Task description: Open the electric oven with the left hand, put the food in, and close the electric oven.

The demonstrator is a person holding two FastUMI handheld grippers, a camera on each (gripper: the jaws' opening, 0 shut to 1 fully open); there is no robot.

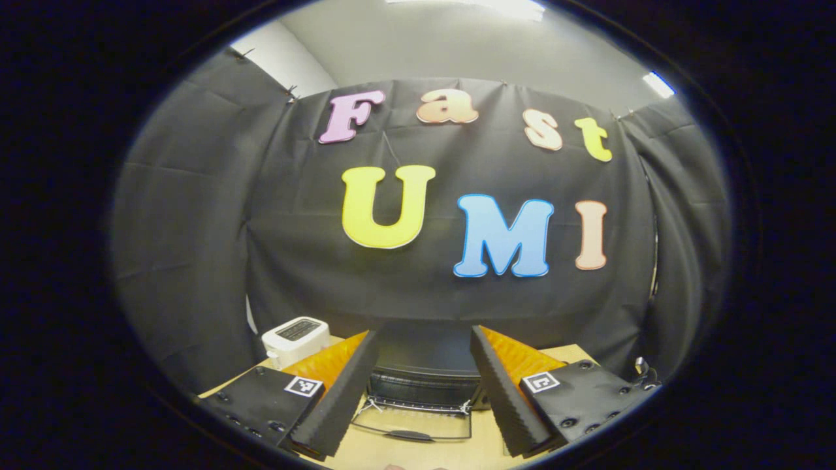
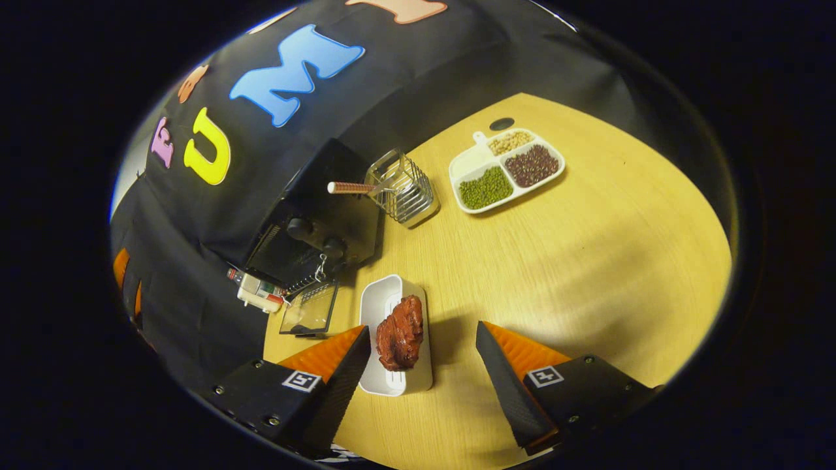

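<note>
The black electric oven (image 1: 421, 382) stands straight ahead of my left gripper (image 1: 424, 331), which is open and holds nothing. Its glass door (image 1: 415, 424) lies folded down on the table in front of it. In the right gripper view the oven (image 2: 320, 222) sits at the left with the open door (image 2: 310, 310) beside it. A red-brown piece of meat (image 2: 400, 331) rests on a white oblong tray (image 2: 382, 300) just in front of the door. My right gripper (image 2: 421, 329) is open, and the tray lies close to its left finger.
A white toaster (image 1: 295, 338) stands left of the oven. A wire basket (image 2: 401, 186) with a handle sits right of the oven, and a divided white plate (image 2: 470, 166) of beans lies beyond it. Bare wooden table (image 2: 588, 261) spreads to the right.
</note>
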